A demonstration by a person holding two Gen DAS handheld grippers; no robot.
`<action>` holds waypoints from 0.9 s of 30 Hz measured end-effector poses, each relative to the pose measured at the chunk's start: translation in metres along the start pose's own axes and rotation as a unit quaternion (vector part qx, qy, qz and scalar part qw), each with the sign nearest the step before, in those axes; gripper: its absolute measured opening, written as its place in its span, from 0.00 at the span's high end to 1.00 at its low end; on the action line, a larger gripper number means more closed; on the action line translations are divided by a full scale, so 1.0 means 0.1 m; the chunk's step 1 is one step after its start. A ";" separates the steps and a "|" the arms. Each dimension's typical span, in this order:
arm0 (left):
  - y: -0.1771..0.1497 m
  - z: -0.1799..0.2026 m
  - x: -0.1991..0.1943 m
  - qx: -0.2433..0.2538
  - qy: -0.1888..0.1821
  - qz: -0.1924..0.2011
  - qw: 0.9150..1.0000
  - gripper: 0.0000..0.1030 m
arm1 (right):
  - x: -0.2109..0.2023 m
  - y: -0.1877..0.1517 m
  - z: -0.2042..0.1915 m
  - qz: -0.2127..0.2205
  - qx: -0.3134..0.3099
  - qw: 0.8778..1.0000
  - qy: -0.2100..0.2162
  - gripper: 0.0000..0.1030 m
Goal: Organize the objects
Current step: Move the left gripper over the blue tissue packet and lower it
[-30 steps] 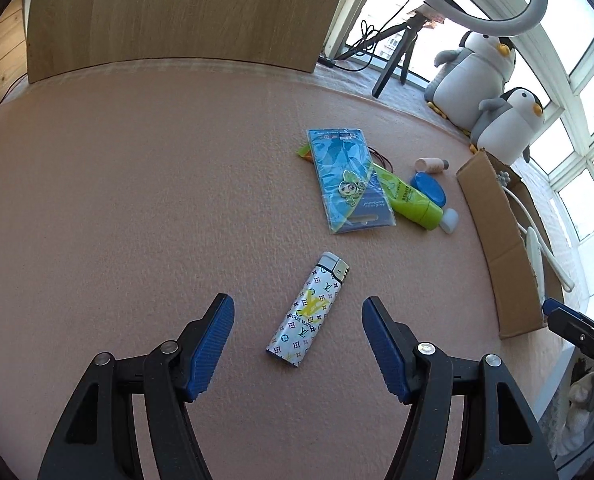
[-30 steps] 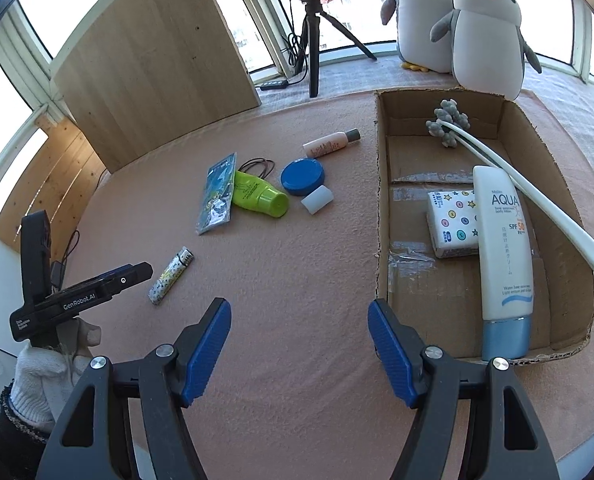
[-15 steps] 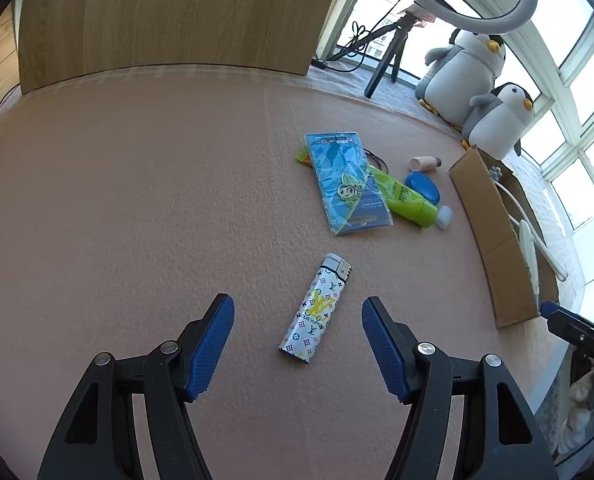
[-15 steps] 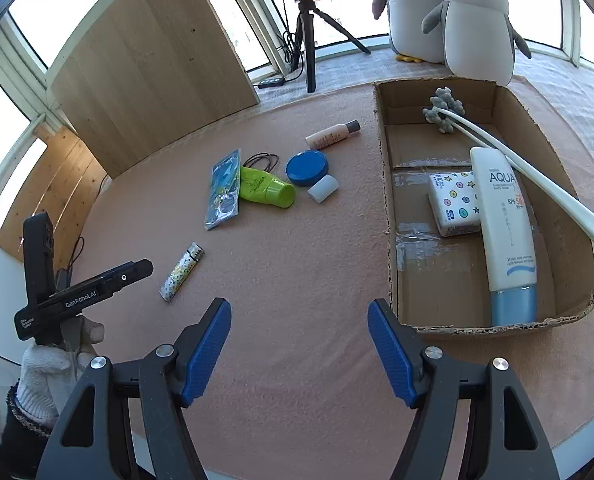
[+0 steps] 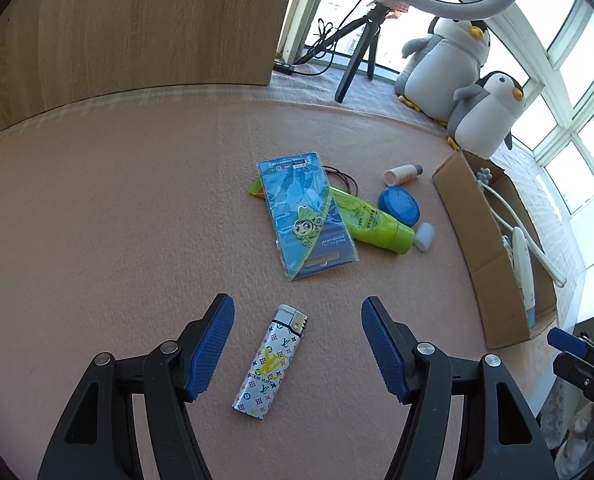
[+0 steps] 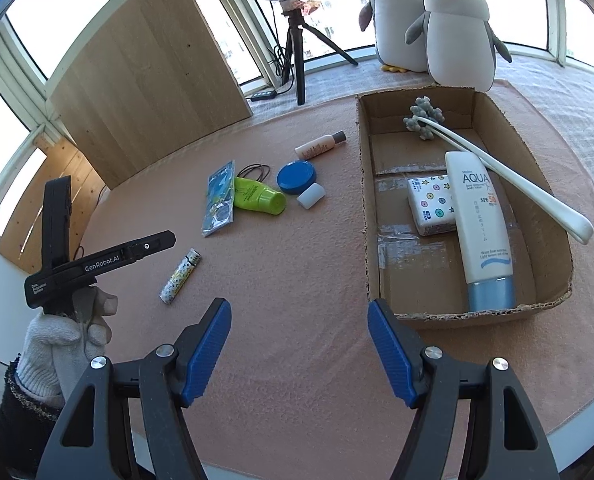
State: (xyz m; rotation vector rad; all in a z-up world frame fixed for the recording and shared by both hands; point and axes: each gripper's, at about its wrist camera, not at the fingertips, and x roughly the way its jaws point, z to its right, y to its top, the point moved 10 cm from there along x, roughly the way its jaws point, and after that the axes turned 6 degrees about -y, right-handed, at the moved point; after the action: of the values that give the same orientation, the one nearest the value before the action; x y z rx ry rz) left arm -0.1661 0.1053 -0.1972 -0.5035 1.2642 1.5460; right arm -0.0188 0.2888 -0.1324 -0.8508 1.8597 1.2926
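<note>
The lighter (image 5: 272, 362), patterned with monograms and a yellow smear, lies flat on the pink counter (image 5: 97, 208) directly between the blue pads of our left tongs (image 5: 297, 350), its metal cap pointing away from us. The tongs are spread wide, with clear gaps on either side of the lighter, so nothing is pinched yet.

A second ago the lighter sat further ahead, near the pad tips; now it lies lower in the left wrist view and larger, well within the span of the pads. We have brought the left tongs forward and down over it. We judge the approach nearly complete: what remains is to settle onto the counter and close across the lighter's narrow width.

Beyond it lies the blue card packet (image 5: 303, 216), overlapping a green tube (image 5: 371, 222), with a blue round tin (image 5: 399, 207), a small white cap (image 5: 424, 236) and a little beige bottle (image 5: 403, 174) nearby. The cardboard box (image 6: 365, 208) stands to the right, already holding a sunscreen tube (image 6: 479, 220), a dotted tissue pack (image 6: 431, 204) and a long white shoehorn (image 6: 509, 172).

Our right tongs (image 6: 299, 350) hang spread and empty above bare counter just beside the box's near left corner. Compared with a second ago they sit a little higher and further back, the box appearing smaller. From there we see the gloved hand (image 6: 63, 332) gripping the left tool close to the lighter.
</note>
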 end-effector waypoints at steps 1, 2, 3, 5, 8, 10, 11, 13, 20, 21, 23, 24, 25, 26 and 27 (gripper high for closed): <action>0.02 0.00 0.03 -0.002 0.001 -0.002 1.000 0.32 | -0.01 0.00 0.02 0.001 0.002 1.000 0.000 0.35; 0.04 0.00 0.06 -0.007 -0.002 -0.004 1.000 0.32 | -0.01 0.00 0.03 0.001 0.003 1.000 0.000 0.35; 0.06 -0.01 0.10 -0.013 -0.009 -0.008 1.000 0.32 | -0.01 0.00 0.05 0.000 0.004 1.000 -0.001 0.35; 0.10 -0.01 0.18 -0.024 -0.011 -0.015 1.000 0.32 | -0.02 0.00 0.08 0.000 0.006 1.000 -0.004 0.35; 0.20 -0.02 0.28 -0.027 -0.002 -0.014 1.000 0.32 | -0.02 0.03 0.10 0.001 0.006 1.000 -0.002 0.35; 0.27 -0.02 0.35 -0.031 0.001 -0.015 0.999 0.32 | -0.03 0.05 0.10 0.003 0.004 1.000 -0.002 0.35; 0.30 -0.01 0.38 -0.030 0.006 -0.015 0.999 0.32 | -0.04 0.06 0.09 0.004 0.004 1.000 -0.002 0.35; 0.36 0.01 0.45 -0.026 0.011 -0.018 0.999 0.31 | -0.05 0.07 0.09 0.007 0.004 1.000 0.000 0.35; 0.53 -0.01 0.73 -0.031 0.034 -0.038 0.998 0.25 | -0.07 0.06 0.13 0.009 0.000 1.000 -0.009 0.35; 0.55 -0.02 0.78 -0.036 0.038 -0.041 0.998 0.25 | -0.09 0.06 0.15 0.012 -0.001 1.000 -0.015 0.35; 0.56 -0.05 0.87 -0.047 0.041 -0.048 0.997 0.25 | -0.12 0.07 0.23 0.017 0.000 1.000 -0.026 0.35; 0.57 -0.06 0.90 -0.050 0.044 -0.050 0.997 0.25 | -0.13 0.06 0.27 0.018 0.003 0.999 -0.029 0.35; 0.57 -0.08 0.93 -0.052 0.047 -0.052 0.996 0.25 | -0.15 0.06 0.31 0.019 0.008 0.999 -0.032 0.35; 0.57 -0.09 0.97 -0.052 0.051 -0.055 0.996 0.25 | -0.16 0.05 0.36 0.019 0.013 0.999 -0.034 0.35; 0.57 -0.10 0.99 -0.051 0.055 -0.054 0.996 0.25 | -0.17 0.05 0.40 0.020 0.017 0.999 -0.037 0.35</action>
State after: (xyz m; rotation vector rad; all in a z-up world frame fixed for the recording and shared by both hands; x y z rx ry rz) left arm -0.2570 0.1451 -0.2547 -0.7195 1.2244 1.5137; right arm -0.0063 0.3305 -0.1256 -0.7424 1.8440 1.2949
